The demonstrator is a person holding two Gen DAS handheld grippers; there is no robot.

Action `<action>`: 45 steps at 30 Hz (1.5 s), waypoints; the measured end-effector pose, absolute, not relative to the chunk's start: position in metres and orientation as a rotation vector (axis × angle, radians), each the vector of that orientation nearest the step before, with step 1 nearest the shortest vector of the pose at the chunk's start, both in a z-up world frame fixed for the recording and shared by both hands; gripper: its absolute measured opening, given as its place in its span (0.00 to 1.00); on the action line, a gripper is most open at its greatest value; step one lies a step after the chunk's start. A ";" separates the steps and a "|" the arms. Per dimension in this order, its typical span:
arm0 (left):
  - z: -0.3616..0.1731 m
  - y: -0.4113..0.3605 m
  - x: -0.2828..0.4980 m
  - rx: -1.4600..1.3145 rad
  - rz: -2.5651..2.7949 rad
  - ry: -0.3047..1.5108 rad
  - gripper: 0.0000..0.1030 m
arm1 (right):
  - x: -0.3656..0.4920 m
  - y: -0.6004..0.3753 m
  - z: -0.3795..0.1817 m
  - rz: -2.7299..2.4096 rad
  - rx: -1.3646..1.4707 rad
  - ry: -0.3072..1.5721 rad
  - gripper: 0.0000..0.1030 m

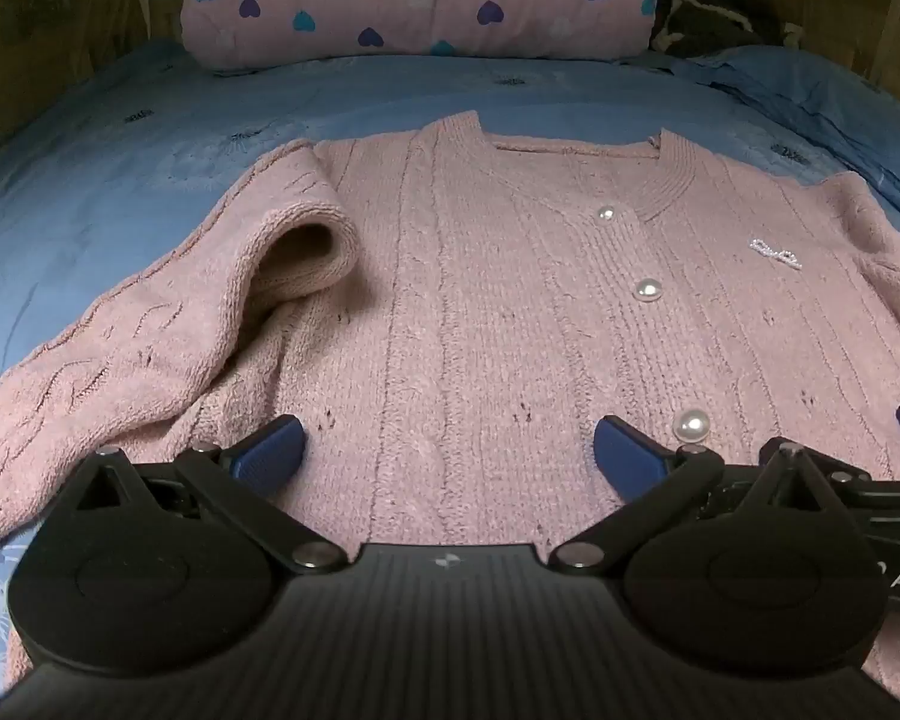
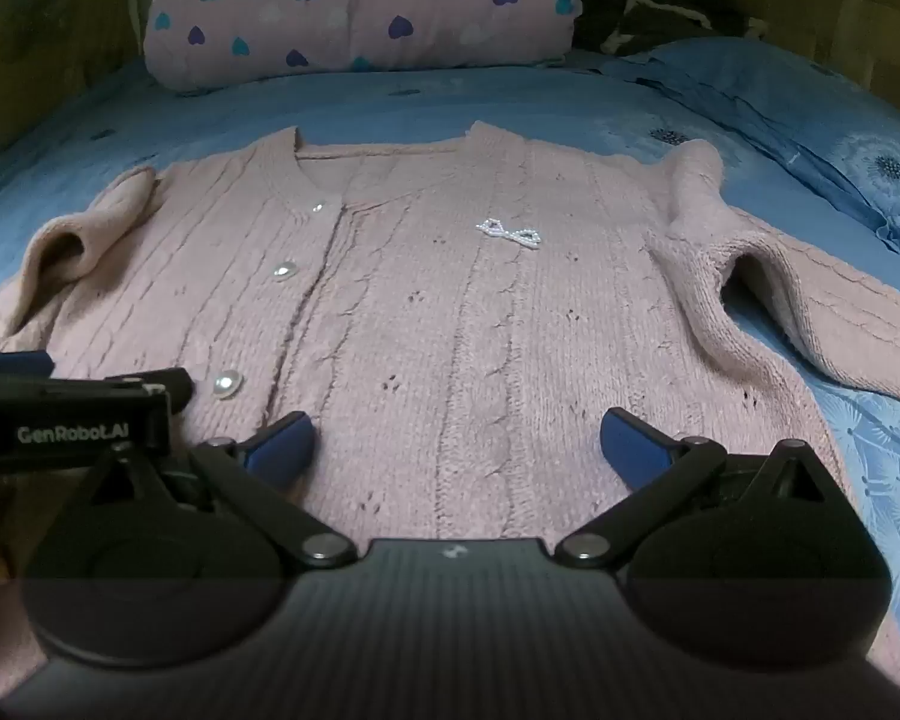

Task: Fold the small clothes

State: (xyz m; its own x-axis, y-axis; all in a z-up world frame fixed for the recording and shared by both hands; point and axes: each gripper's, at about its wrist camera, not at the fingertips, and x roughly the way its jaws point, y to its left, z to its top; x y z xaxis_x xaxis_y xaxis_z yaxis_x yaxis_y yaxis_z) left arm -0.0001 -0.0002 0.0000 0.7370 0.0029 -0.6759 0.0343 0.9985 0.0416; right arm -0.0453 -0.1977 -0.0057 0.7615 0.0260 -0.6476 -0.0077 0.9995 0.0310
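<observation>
At the near edge of the bed we hold both grippers low over the hem of the pink cardigan. Our left gripper has its jaws spread wide, gripping nothing; our right gripper is spread the same way, just beside it. Past them the cardigan lies face up and buttoned on the blue sheet, its pearl buttons running toward the collar. Each sleeve sprawls outward, only bunched near the shoulder. We judge the folding barely begun: sleeves and body all remain. By the far edge rests a heart-print pillow.
</observation>
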 end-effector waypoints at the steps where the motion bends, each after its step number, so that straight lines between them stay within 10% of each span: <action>1: 0.000 0.000 0.000 0.050 -0.018 0.744 1.00 | -0.045 -0.198 -0.006 0.018 0.028 0.704 1.00; 45: 0.041 0.020 0.022 0.098 -0.084 0.733 1.00 | -0.045 -0.223 0.027 0.100 0.037 0.685 1.00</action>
State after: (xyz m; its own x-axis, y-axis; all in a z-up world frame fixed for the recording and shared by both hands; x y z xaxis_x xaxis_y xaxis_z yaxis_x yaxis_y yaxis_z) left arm 0.0217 0.0202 0.0405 0.7402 -0.0422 -0.6711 0.1107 0.9921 0.0597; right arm -0.0453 -0.2230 0.0269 0.7701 0.1048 -0.6293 -0.0802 0.9945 0.0675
